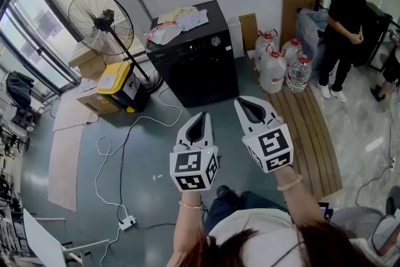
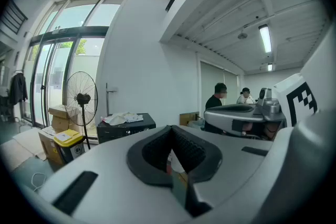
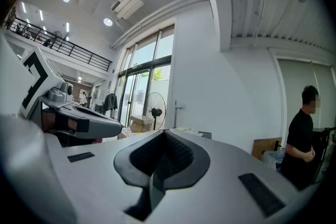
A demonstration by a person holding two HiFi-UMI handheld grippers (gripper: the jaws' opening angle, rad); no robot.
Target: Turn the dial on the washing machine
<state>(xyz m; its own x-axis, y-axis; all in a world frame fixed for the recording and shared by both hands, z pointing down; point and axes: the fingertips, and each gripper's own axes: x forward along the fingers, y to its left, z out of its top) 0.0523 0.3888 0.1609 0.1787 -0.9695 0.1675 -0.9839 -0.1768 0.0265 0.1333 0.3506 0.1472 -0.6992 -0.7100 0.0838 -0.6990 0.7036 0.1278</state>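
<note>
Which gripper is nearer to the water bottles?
Right. The right gripper is just short of the water bottles; the left gripper is further left, facing the washing machine.

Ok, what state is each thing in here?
left gripper: shut, empty, in the air.
right gripper: shut, empty, in the air.
washing machine: front door closed, cloths piled on top.
dial: untouched, far from both grippers.
pedestal fan: upright; spinning cannot be told.
water jugs: upright, capped.
</note>
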